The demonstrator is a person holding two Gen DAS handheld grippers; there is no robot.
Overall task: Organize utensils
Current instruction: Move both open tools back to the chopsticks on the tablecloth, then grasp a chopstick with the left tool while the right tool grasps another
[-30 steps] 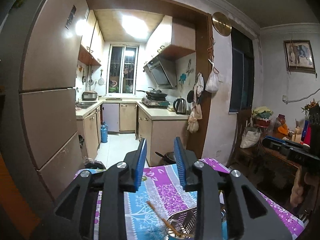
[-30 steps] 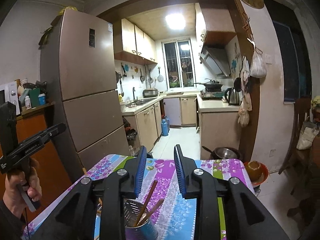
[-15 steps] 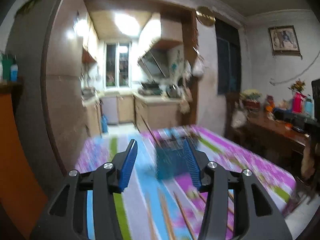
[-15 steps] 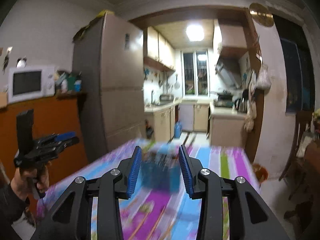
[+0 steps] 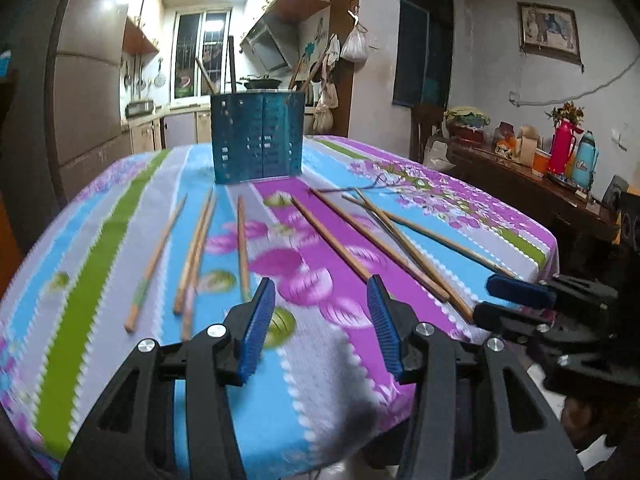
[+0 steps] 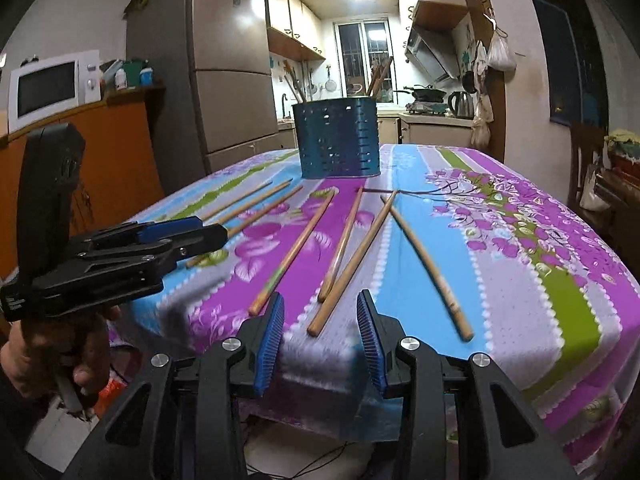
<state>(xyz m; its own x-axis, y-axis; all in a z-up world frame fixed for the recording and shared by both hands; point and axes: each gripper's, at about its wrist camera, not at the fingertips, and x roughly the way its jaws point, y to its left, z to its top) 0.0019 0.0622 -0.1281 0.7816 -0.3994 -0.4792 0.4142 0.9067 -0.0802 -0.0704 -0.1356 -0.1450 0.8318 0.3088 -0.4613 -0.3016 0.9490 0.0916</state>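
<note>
Several wooden chopsticks (image 5: 243,246) (image 6: 349,258) lie loose on the flowered tablecloth (image 5: 320,340) (image 6: 520,240). A blue perforated holder (image 5: 257,136) (image 6: 337,138) stands upright at the far end with a few chopsticks in it. My left gripper (image 5: 321,314) is open and empty, low over the near table edge. My right gripper (image 6: 321,330) is open and empty at the near edge, just short of the chopstick ends. Each gripper shows in the other's view: the right one (image 5: 516,300) at the right, the left one (image 6: 180,234) at the left.
A refrigerator (image 6: 224,80) and an orange cabinet with a microwave (image 6: 52,88) stand left of the table. A dark sideboard with flasks (image 5: 568,156) stands to the right. The kitchen lies behind the holder.
Both grippers have drawn back and dropped from above the holder to the near table edge. The chopsticks on the cloth have come into view, and the jaws have opened wider.
</note>
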